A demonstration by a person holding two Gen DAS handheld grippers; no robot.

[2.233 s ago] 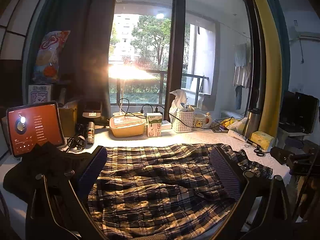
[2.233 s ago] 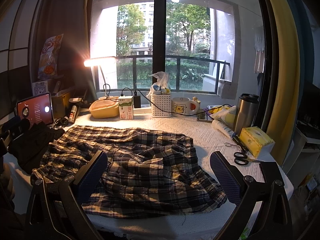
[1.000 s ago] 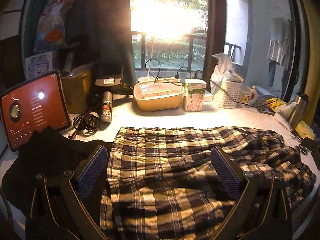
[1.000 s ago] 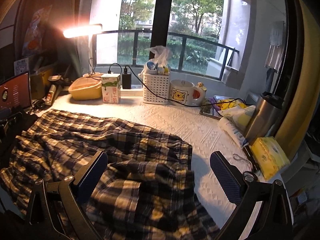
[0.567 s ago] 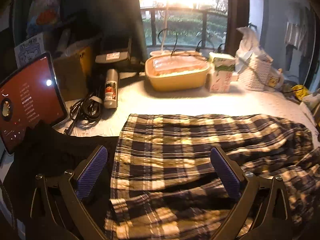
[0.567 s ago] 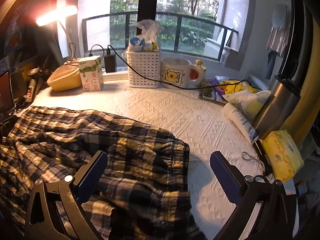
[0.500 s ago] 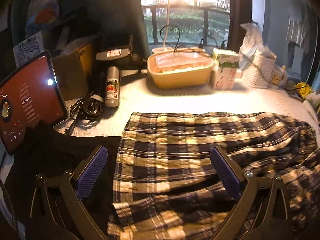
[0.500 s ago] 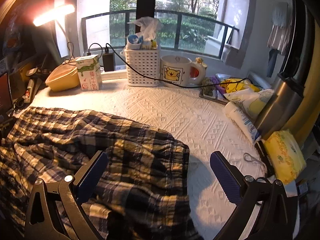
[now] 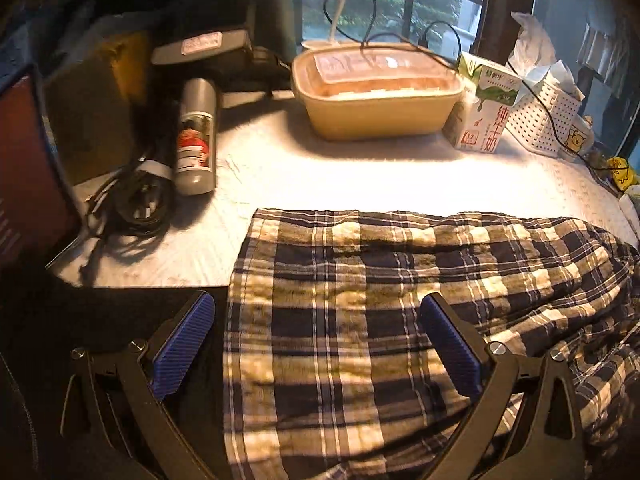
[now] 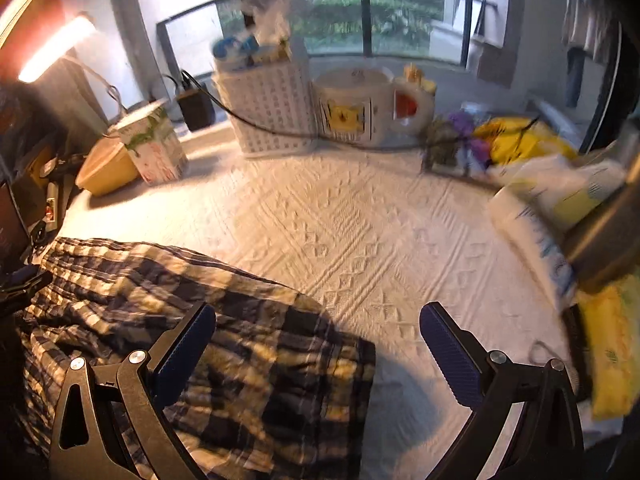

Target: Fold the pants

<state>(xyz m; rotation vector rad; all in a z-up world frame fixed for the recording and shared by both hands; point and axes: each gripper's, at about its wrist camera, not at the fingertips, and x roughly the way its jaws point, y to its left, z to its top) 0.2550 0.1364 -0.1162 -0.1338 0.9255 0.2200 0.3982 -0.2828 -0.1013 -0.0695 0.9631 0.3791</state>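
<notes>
Right now the plaid pants lie spread and rumpled across the white textured tablecloth, one end reaching the dark cloth at the left edge of the table. Seen from the left wrist, the left gripper hangs over that end with its jaws wide apart; the left blue pad is over the dark cloth and the right pad is over the plaid, and neither pad presses on anything. Seen from the right wrist, the right gripper hangs over the other end of the pants; its jaws have just been closing a little yet stand wide, the corner of the fabric lying beneath the gap, not pinched. Its right pad is over bare tablecloth. Behind the pants stand a yellow tub, a milk carton just beside it, a white basket, a mug and a grey can lying by coiled black cables
</notes>
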